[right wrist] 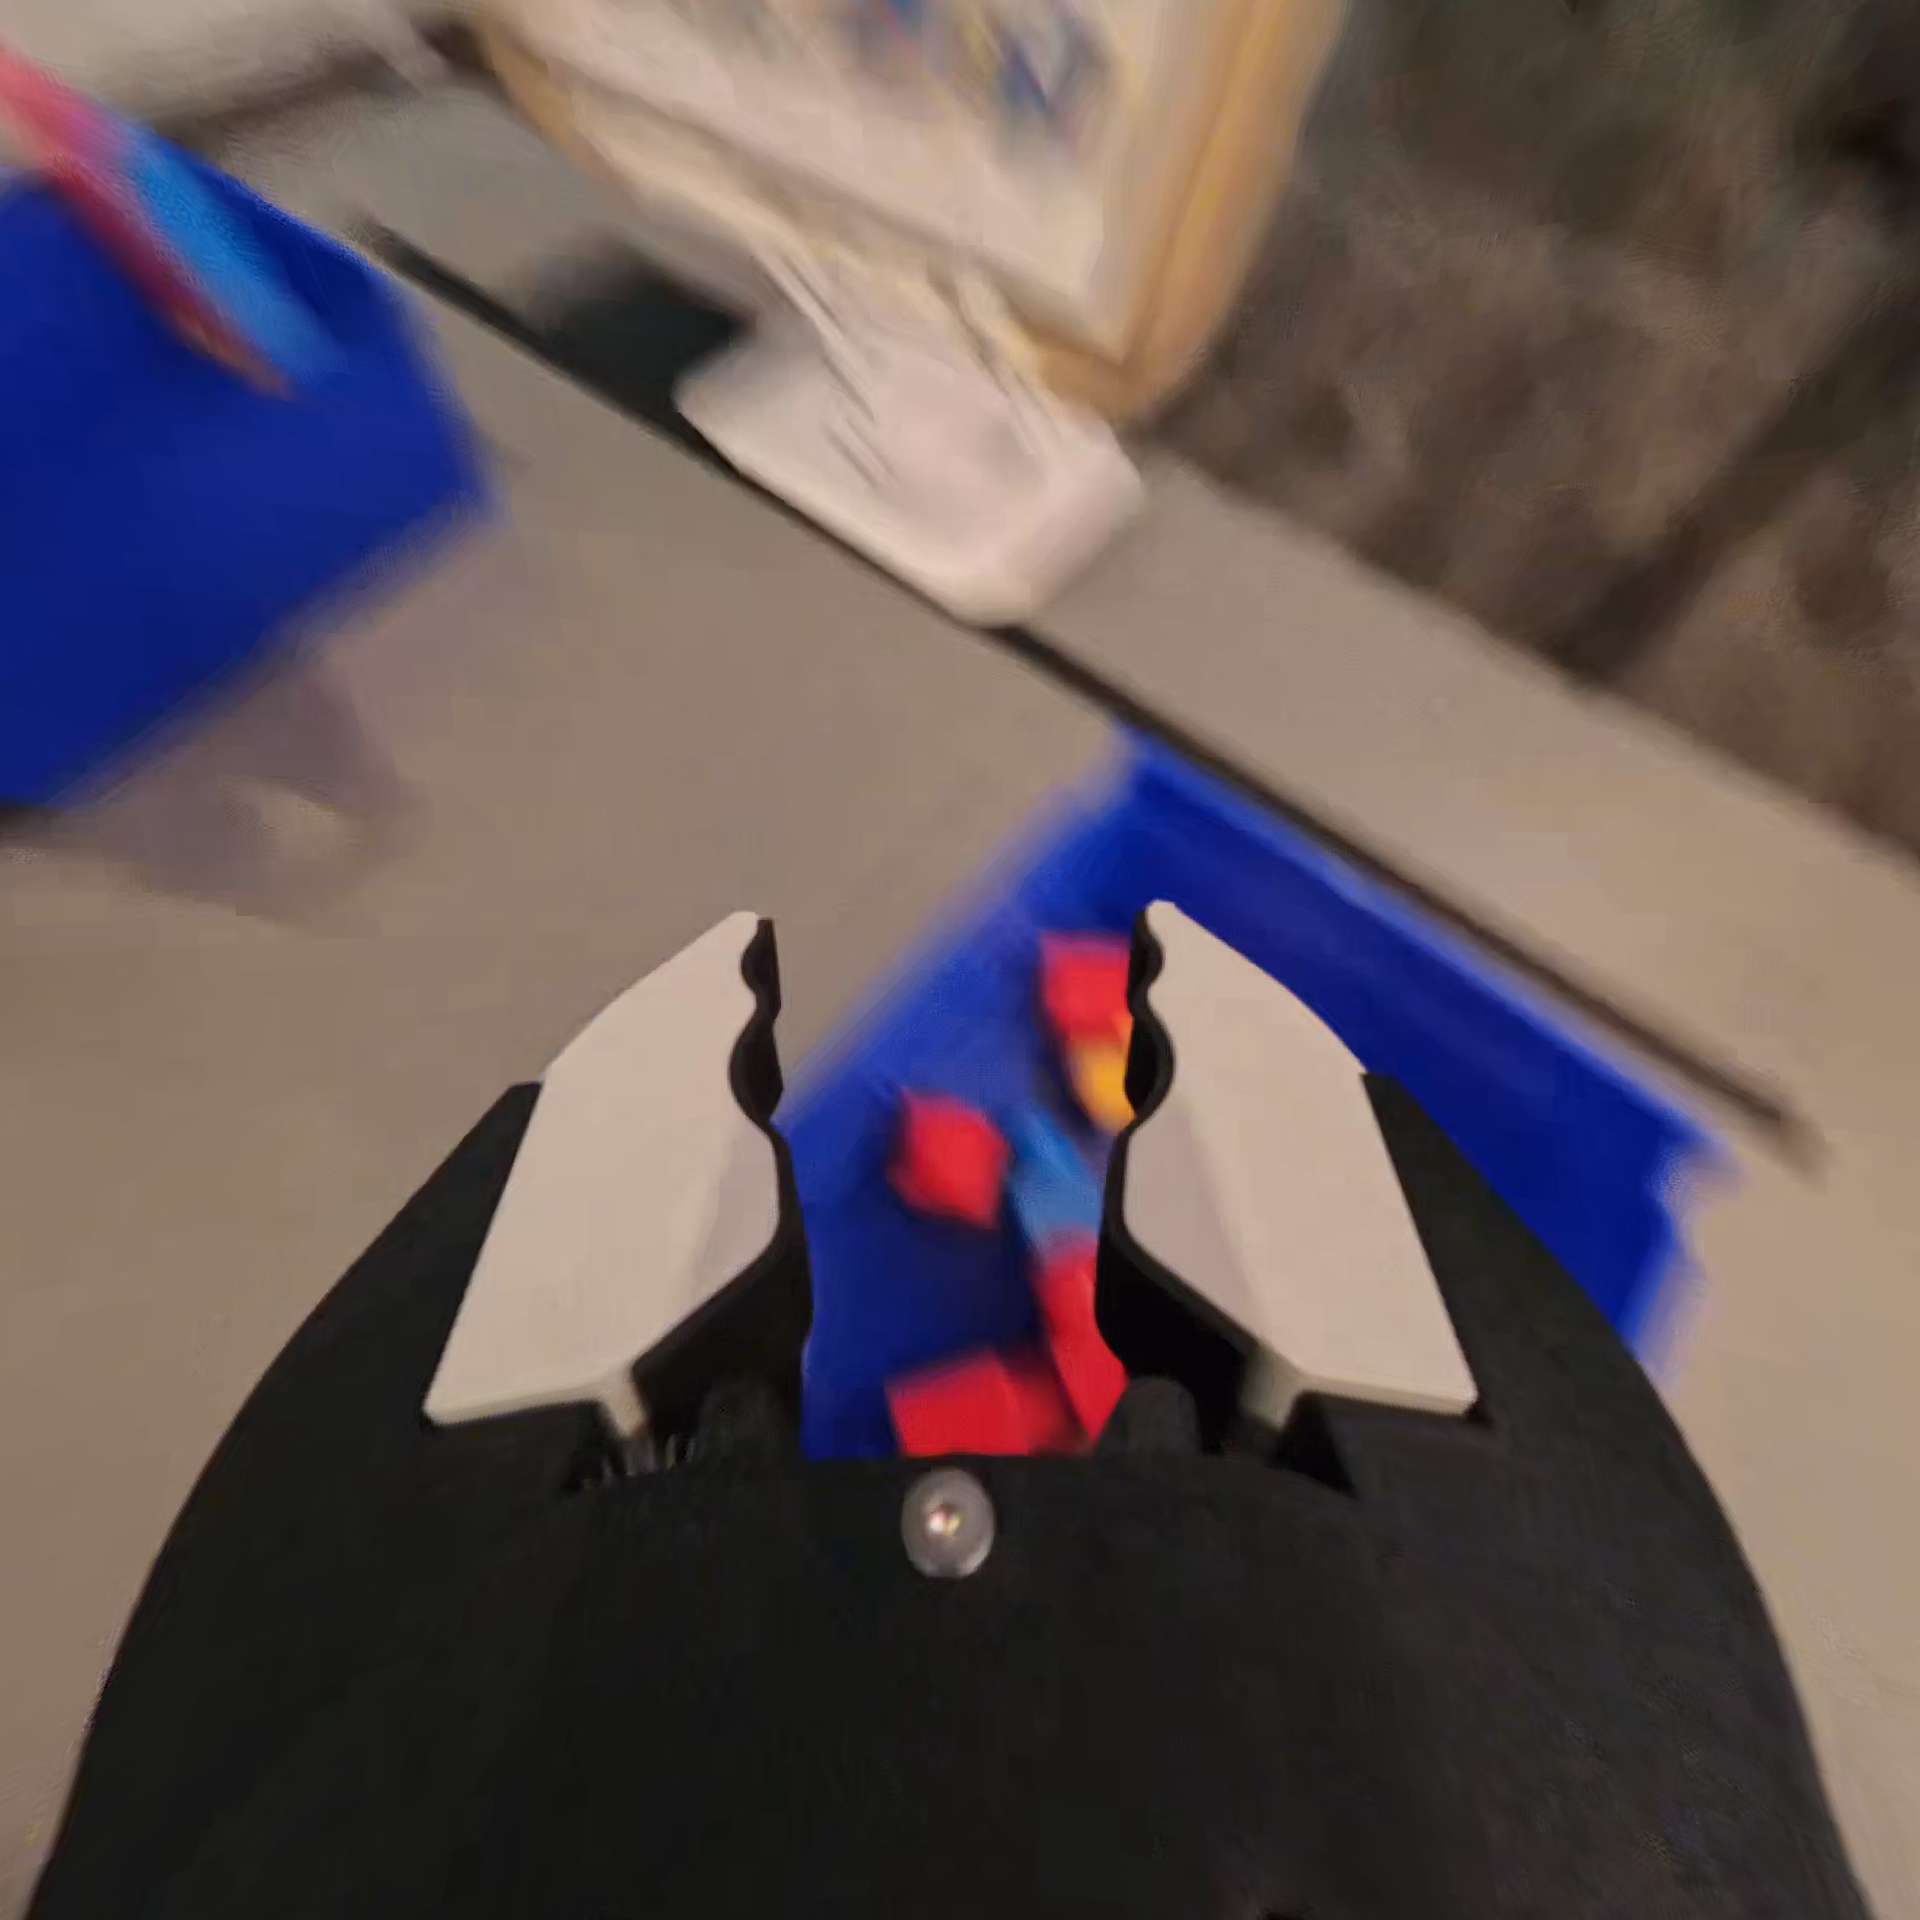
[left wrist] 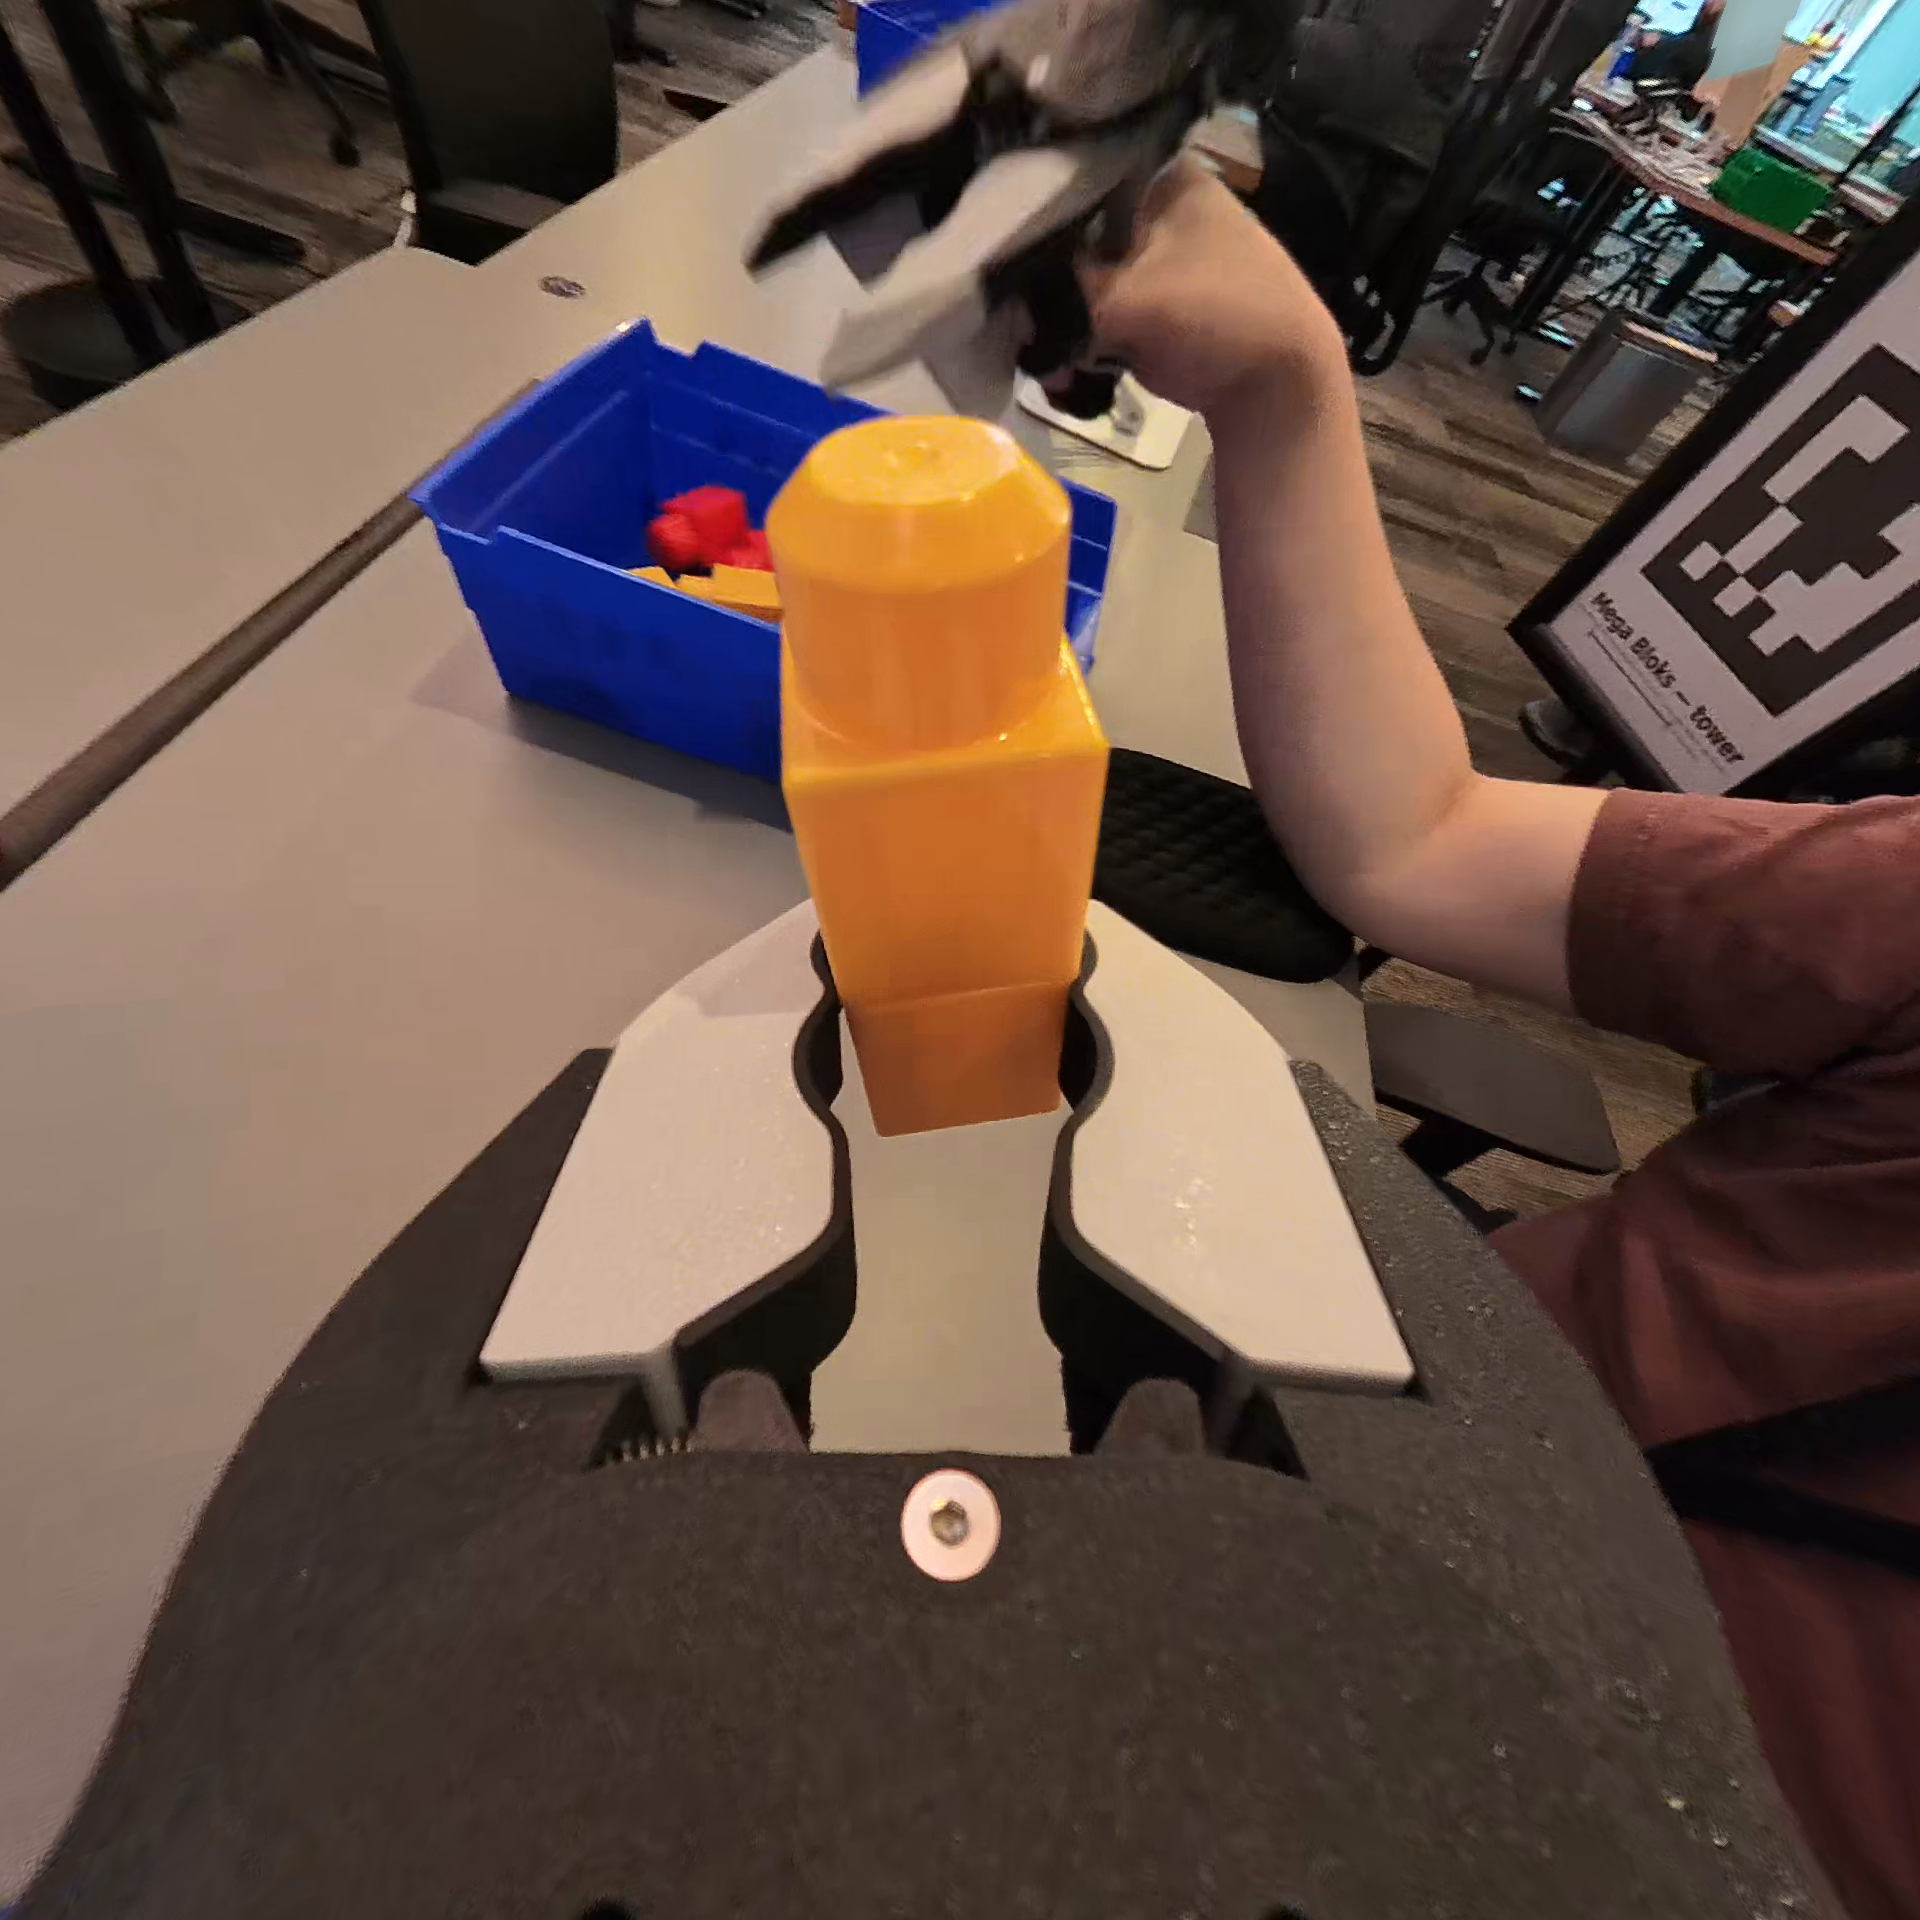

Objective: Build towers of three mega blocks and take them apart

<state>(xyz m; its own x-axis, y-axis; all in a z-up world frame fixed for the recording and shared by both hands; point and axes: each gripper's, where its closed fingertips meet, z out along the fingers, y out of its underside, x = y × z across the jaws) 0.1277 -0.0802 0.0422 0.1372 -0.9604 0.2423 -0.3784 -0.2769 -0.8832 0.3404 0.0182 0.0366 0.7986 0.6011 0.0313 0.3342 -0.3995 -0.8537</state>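
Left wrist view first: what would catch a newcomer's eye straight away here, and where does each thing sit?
The stack of orange blocks stands upright mid-frame, its bottom block clamped between the left gripper's fingers. Behind it on the grey table is a blue bin holding red and orange blocks. Above the bin hovers the blurred right gripper; its own view shows open, empty jaws over the bin.

Glossy orange plastic blocks (left wrist: 940,831); shiny blue plastic bin (left wrist: 582,613); matt grey tabletop (left wrist: 312,935)
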